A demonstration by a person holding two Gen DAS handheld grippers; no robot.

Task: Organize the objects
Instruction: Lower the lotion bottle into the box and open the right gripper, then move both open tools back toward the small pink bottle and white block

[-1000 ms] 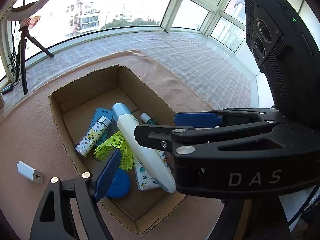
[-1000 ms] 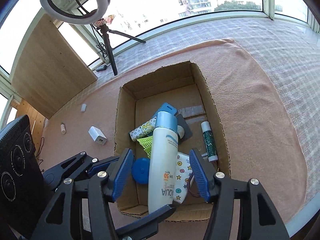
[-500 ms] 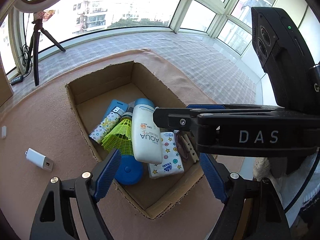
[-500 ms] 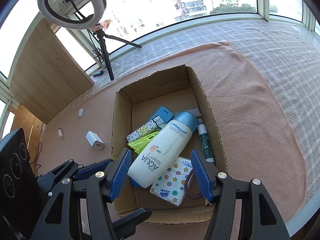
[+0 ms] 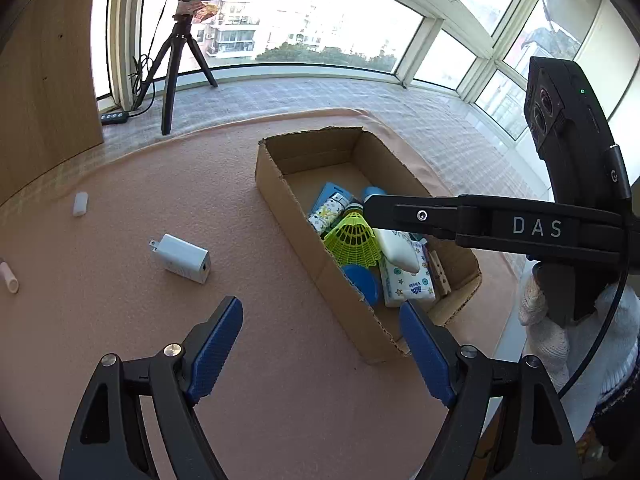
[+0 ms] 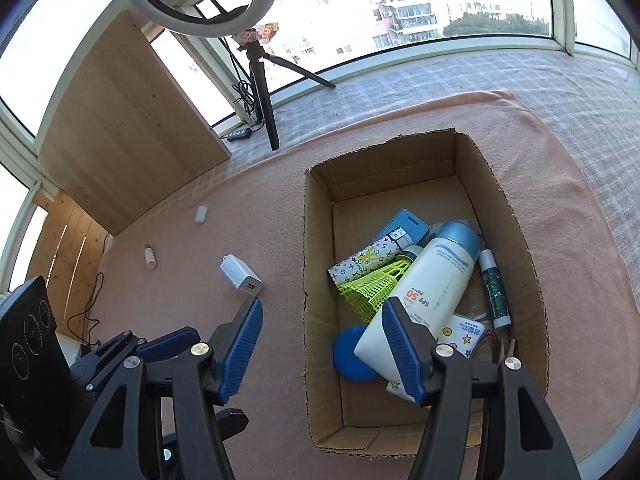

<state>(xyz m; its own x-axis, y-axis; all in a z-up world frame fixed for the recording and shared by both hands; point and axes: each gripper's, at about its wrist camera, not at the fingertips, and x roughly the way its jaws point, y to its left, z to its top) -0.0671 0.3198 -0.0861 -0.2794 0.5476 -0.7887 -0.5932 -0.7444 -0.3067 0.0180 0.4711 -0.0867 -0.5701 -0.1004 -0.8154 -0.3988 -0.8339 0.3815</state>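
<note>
A cardboard box [image 6: 316, 280] sits on the pink mat [image 5: 240, 400]. In it lie a white sunscreen bottle [image 6: 428, 280] with a blue cap, a yellow-green shuttlecock [image 6: 372, 284], a blue disc [image 6: 352, 352], a tissue pack [image 5: 408, 284], a patterned roll [image 6: 360, 260], a blue case [image 6: 404, 226] and a green stick [image 6: 494, 288]. My right gripper [image 6: 322, 308] is open and straddles the box's left wall with nothing between its pads. My left gripper [image 5: 320, 320] is open over the mat by the box's near corner. A white charger [image 5: 182, 258] lies loose on the mat to its left.
A small white cap [image 5: 80, 203] and a pink tube [image 5: 9, 276] lie farther left on the mat. A ring light on a tripod [image 5: 172, 60], a power strip [image 5: 114, 117] and a wooden panel [image 6: 128, 128] stand at the back. A gloved hand [image 5: 544, 320] is at the right.
The sunscreen bottle has gone from lengthwise between the right fingers to lying slanted across the box's contents. Both grippers have shifted left, the left one out over the mat.
</note>
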